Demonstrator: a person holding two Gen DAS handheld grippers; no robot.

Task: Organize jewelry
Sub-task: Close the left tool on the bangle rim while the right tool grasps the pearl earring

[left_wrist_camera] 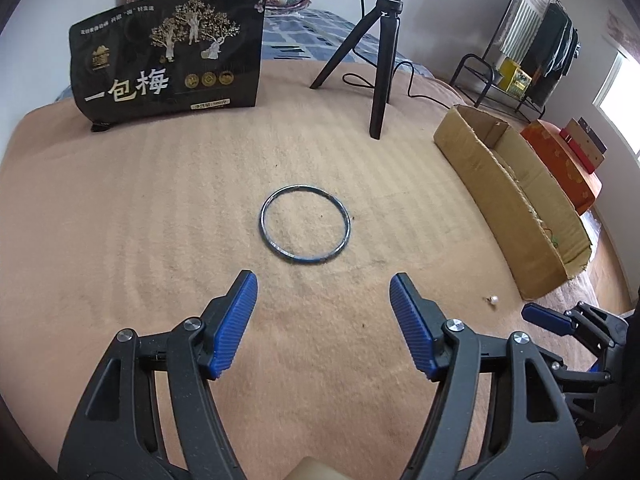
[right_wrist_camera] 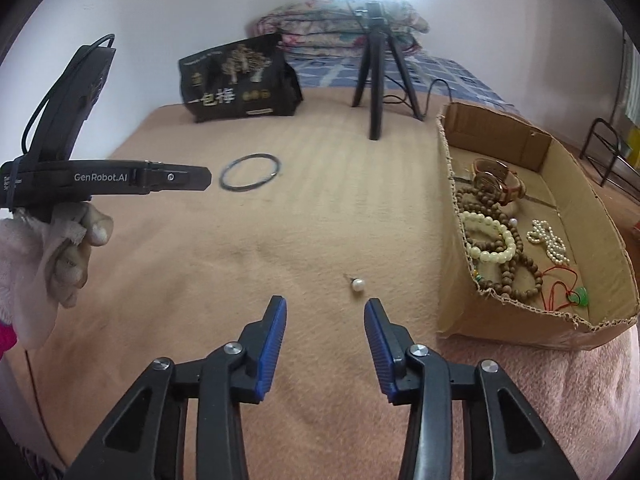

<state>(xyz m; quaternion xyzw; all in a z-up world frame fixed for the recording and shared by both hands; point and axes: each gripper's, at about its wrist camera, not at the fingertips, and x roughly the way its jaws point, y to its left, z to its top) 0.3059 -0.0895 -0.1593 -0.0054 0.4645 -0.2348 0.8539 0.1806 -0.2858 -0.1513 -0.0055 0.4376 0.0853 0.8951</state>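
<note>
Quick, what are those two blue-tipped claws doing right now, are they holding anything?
Left gripper: open, empty, aimed at the bangle on the blanket.
Right gripper: open, empty, with the pearl earring just ahead.

A thin dark metal bangle (left_wrist_camera: 306, 225) with a bluish sheen lies on the ribbed peach-tan blanket (left_wrist_camera: 140, 216). The black snack bag (left_wrist_camera: 168, 54) bears gold trees and white characters. Blue ribbed pads (right_wrist_camera: 272, 348) line black gripper fingers. The brown cardboard box (right_wrist_camera: 496, 322) holds cream beads (right_wrist_camera: 490, 240), brown wooden beads (right_wrist_camera: 516, 276) and a green pendant (right_wrist_camera: 580, 295) on red cord.
</note>
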